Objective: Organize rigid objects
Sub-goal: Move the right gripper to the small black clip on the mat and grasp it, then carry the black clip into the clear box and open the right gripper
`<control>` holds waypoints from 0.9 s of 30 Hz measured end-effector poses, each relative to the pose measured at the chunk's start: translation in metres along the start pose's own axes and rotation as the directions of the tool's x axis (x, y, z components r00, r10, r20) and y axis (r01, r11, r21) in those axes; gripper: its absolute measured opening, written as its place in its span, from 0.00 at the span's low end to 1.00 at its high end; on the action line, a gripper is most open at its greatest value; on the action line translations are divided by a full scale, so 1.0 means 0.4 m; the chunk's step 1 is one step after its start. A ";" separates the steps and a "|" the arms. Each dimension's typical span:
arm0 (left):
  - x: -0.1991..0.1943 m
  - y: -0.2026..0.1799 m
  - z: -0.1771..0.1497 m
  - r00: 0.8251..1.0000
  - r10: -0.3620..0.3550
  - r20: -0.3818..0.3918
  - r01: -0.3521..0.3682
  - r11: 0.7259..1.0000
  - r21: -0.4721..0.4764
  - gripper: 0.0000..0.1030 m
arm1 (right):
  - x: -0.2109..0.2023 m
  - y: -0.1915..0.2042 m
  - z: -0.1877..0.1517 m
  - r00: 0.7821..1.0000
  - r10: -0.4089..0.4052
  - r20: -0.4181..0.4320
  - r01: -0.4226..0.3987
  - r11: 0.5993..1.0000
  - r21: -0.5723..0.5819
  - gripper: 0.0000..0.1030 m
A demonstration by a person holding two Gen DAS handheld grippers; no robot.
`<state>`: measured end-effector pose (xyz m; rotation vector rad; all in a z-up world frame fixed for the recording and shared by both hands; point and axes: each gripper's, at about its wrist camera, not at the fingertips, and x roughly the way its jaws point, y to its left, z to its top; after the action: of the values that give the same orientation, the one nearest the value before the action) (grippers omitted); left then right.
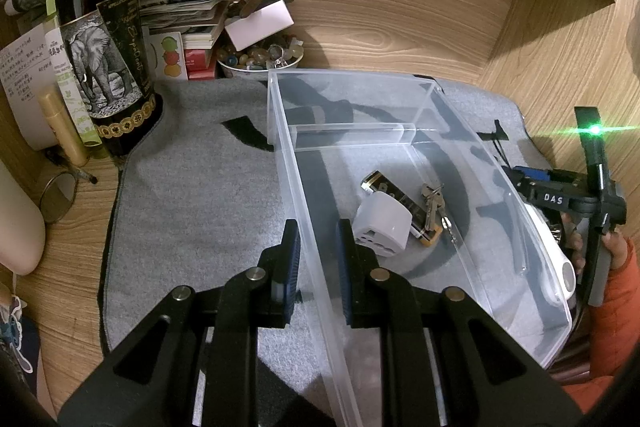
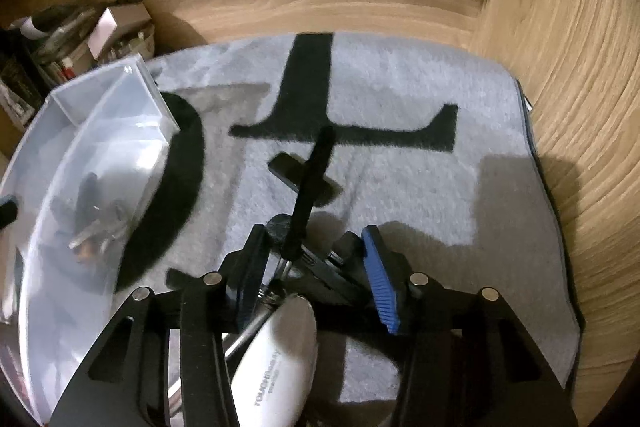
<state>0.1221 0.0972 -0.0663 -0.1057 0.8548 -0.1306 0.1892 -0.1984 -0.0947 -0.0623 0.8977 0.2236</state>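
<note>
Pale wood panels wall in the wooden tabletop. A grey mat covers it under warm, dim light.

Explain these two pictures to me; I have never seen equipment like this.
There is no robot here: a person holds a two-finger clamp in each hand, and each clamp has a camera looking along its fingers. The left camera shows the left gripper shut on the wall of a clear bin. The bin holds a battery, a white plug adapter and keys, and it stands on a grey mat. The right camera shows the right gripper straddling a white handheld device; I cannot tell whether it grips it.
</note>
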 end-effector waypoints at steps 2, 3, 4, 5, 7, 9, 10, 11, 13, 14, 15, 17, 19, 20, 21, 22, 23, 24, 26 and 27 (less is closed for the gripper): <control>0.000 0.000 0.000 1.000 0.000 0.000 0.000 1.000 0.000 0.16 | -0.022 0.002 0.009 0.999 0.005 0.034 -0.005 1.000 -0.001 0.43; 0.000 0.000 0.000 1.000 0.000 0.001 0.000 1.000 -0.001 0.16 | -0.032 0.004 0.012 0.999 0.006 0.048 -0.006 1.000 -0.002 0.43; 0.000 0.000 0.000 1.000 0.000 0.001 0.000 1.000 0.000 0.16 | -0.043 0.008 0.015 0.998 0.007 0.062 -0.007 1.000 -0.004 0.43; 0.000 0.000 0.000 1.000 0.000 0.001 0.000 1.000 0.000 0.16 | -0.059 0.014 0.021 0.997 0.011 0.082 -0.010 1.000 -0.006 0.43; 0.000 0.000 0.000 1.000 -0.001 0.000 0.001 1.000 0.000 0.16 | -0.081 0.023 0.030 0.994 0.012 0.110 -0.011 1.000 -0.013 0.43; 0.000 0.000 0.000 1.000 -0.001 0.000 0.001 1.000 0.000 0.16 | -0.107 0.036 0.042 0.989 0.025 0.149 -0.022 1.000 -0.022 0.43; 0.000 0.000 0.000 1.000 -0.001 0.000 0.001 1.000 0.000 0.16 | -0.115 0.042 0.047 0.986 0.026 0.162 -0.022 0.999 -0.028 0.43; 0.000 0.000 0.000 1.000 -0.001 0.000 0.001 1.000 0.000 0.16 | -0.128 0.049 0.055 0.983 0.028 0.182 -0.022 0.999 -0.039 0.43; 0.000 0.000 0.000 1.000 -0.001 0.000 0.001 1.000 0.001 0.16 | -0.144 0.064 0.066 0.978 0.035 0.207 -0.024 0.998 -0.056 0.43; 0.000 0.000 0.000 1.000 -0.001 0.000 0.001 1.000 0.001 0.16 | -0.155 0.073 0.069 0.974 0.039 0.221 -0.024 0.997 -0.067 0.43; 0.000 0.000 0.000 1.000 -0.001 0.000 0.001 1.000 0.000 0.16 | -0.166 0.083 0.072 0.971 0.043 0.235 -0.026 0.997 -0.076 0.43; 0.000 0.000 0.000 1.000 -0.001 0.001 0.001 1.000 0.000 0.16 | -0.182 0.102 0.077 0.965 0.059 0.256 -0.035 0.995 -0.095 0.43; 0.000 0.000 0.000 1.000 -0.001 0.001 0.001 1.000 -0.001 0.16 | -0.201 0.128 0.083 0.958 0.080 0.274 -0.048 0.991 -0.123 0.43; 0.000 0.000 0.000 1.000 -0.001 0.001 0.001 1.000 0.000 0.16 | -0.207 0.138 0.084 0.957 0.087 0.277 -0.051 0.990 -0.132 0.43; 0.000 0.000 0.000 1.000 -0.001 0.000 0.001 1.000 0.000 0.16 | -0.213 0.151 0.086 0.955 0.096 0.282 -0.056 0.988 -0.147 0.43; 0.000 0.000 0.000 1.000 -0.001 0.000 0.001 1.000 0.000 0.16 | -0.218 0.164 0.087 0.953 0.105 0.284 -0.061 0.985 -0.160 0.43; 0.000 0.000 0.000 1.000 -0.001 0.001 0.001 1.000 -0.001 0.16 | -0.222 0.181 0.087 0.951 0.121 0.283 -0.071 0.981 -0.178 0.43; 0.000 0.000 0.000 1.000 -0.001 0.000 0.001 1.000 0.000 0.16 | -0.225 0.192 0.087 0.950 0.131 0.283 -0.078 0.979 -0.190 0.43; 0.000 0.000 0.000 1.000 -0.001 0.000 0.001 1.000 0.000 0.16 | -0.227 0.216 0.086 0.948 0.155 0.279 -0.095 0.971 -0.217 0.43; 0.000 0.000 0.000 1.000 -0.001 0.000 0.001 1.000 0.000 0.16 | -0.227 0.230 0.084 0.947 0.170 0.274 -0.106 0.967 -0.232 0.43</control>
<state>0.1222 0.0973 -0.0663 -0.1062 0.8545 -0.1318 0.1403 -0.1188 0.0010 -0.1623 0.5801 0.4501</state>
